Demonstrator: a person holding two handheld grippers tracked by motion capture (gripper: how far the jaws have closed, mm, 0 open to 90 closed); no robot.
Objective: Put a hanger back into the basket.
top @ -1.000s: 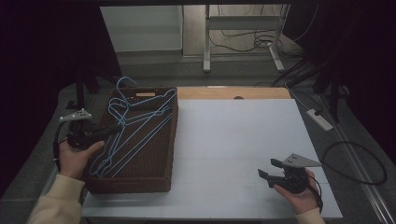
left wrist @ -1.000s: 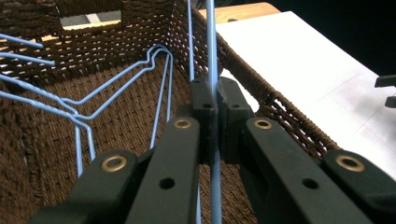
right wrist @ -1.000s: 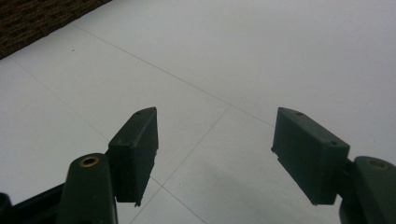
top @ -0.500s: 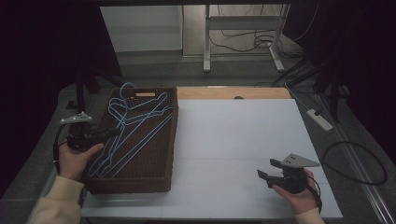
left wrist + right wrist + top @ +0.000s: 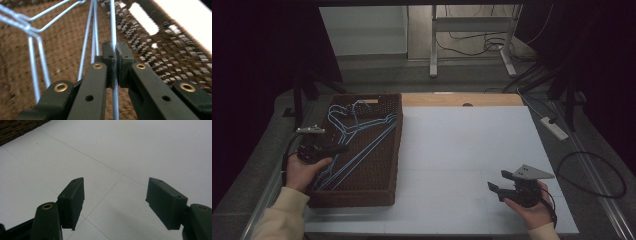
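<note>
Blue wire hangers [image 5: 354, 142] lie piled in a brown woven basket [image 5: 389, 150] on the left part of the table. The left gripper [image 5: 339, 148], held in the left hand [image 5: 302, 170] at the basket's left side, has its jaws closed on one hanger wire [image 5: 113, 30]; in the left gripper view the wire runs straight up between the two pads. The right gripper [image 5: 496, 181], in the right hand [image 5: 532, 207], sits near the table's front right corner, well apart from the basket, jaws spread wide and holding nothing; its own view shows bare white surface between them.

Surface: white tabletop [image 5: 462, 150] with faint seam lines, a wooden strip [image 5: 462, 99] along the far edge. Room: dim, grey floor, metal table legs [image 5: 432, 40] beyond, cables [image 5: 592, 170] and a white power strip [image 5: 553, 127] on the floor at right. No legible writing or labels.
</note>
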